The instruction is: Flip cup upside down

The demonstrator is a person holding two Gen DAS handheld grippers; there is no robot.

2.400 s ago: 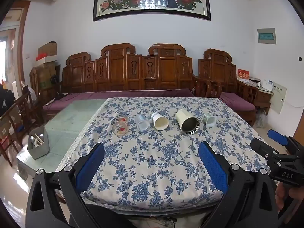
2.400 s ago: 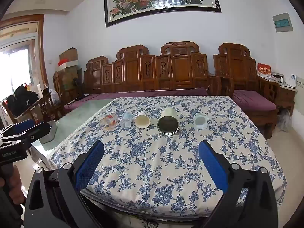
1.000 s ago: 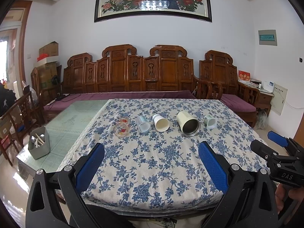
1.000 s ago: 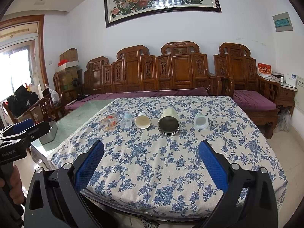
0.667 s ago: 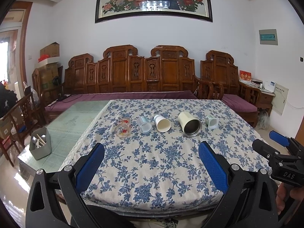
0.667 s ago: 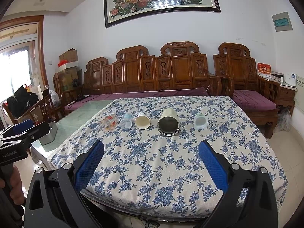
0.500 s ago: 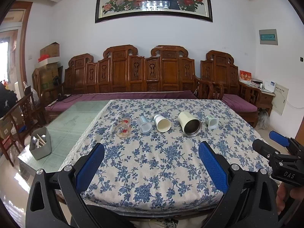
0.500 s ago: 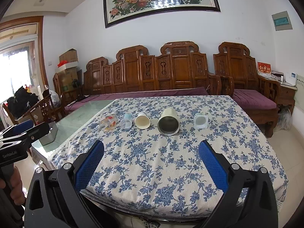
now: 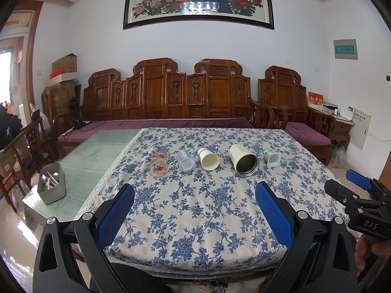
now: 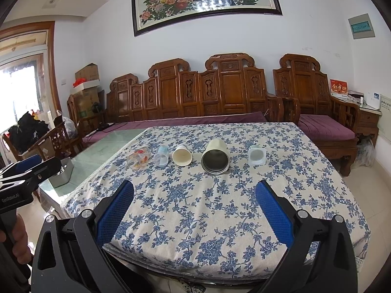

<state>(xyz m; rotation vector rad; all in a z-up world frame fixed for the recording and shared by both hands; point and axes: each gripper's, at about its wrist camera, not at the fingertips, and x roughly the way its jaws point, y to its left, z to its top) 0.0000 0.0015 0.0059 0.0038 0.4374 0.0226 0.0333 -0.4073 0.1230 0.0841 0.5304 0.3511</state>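
Note:
Several cups lie on their sides in a row on the blue-flowered tablecloth (image 9: 195,210), mouths toward me: a clear glass with red print (image 9: 158,165), a clear plastic cup (image 9: 185,160), a white paper cup (image 9: 208,158), a cream steel-lined tumbler (image 9: 243,160) and a small square white cup (image 9: 272,158). The right wrist view shows the same row: glass (image 10: 139,158), plastic cup (image 10: 161,155), paper cup (image 10: 182,155), tumbler (image 10: 215,157), square cup (image 10: 256,155). My left gripper (image 9: 194,216) and right gripper (image 10: 194,216) are open, empty, over the table's near edge.
Bare green glass tabletop (image 9: 97,151) lies left of the cloth, with a grey caddy of utensils (image 9: 51,183) at its corner. A carved wooden sofa (image 9: 195,102) stands behind the table. Wooden chairs (image 10: 58,139) stand at the left.
Both grippers have drifted slightly; the view has shifted a little. Cups have not moved and both grippers stay open.

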